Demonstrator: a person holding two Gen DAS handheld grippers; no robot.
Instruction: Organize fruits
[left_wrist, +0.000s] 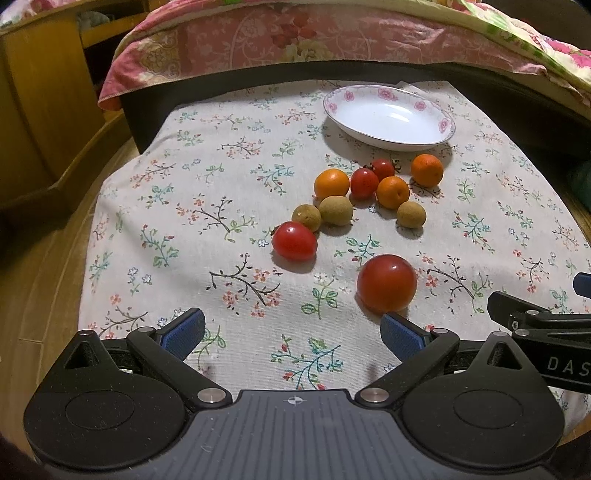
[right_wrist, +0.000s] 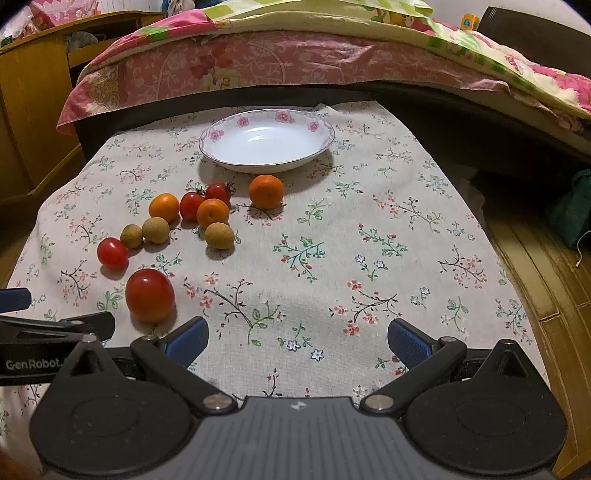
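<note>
The bench (left_wrist: 155, 206) carries an empty plate (left_wrist: 436, 107) at its far side, and the fruits lie loose in front of it. The big tomato (left_wrist: 386, 282) is nearest, round, with no long axis. It lies just beyond the right finger of the left gripper (left_wrist: 291, 334), so this one seems nearer than the right gripper (right_wrist: 297, 341). Both grippers are wide apart and hold nothing.

warm, fairly dim indoor light falls from above and ahead of both grippers. the shallow white china plate with pink flowers (left_wrist: 389, 114) carries soft glare, and the large glossy red tomato (left_wrist: 386, 282) a small highlight. fruit shadows fall soft towards the grippers. fisheye bending curves the edges; corners go black, far background slightly soft.
</note>
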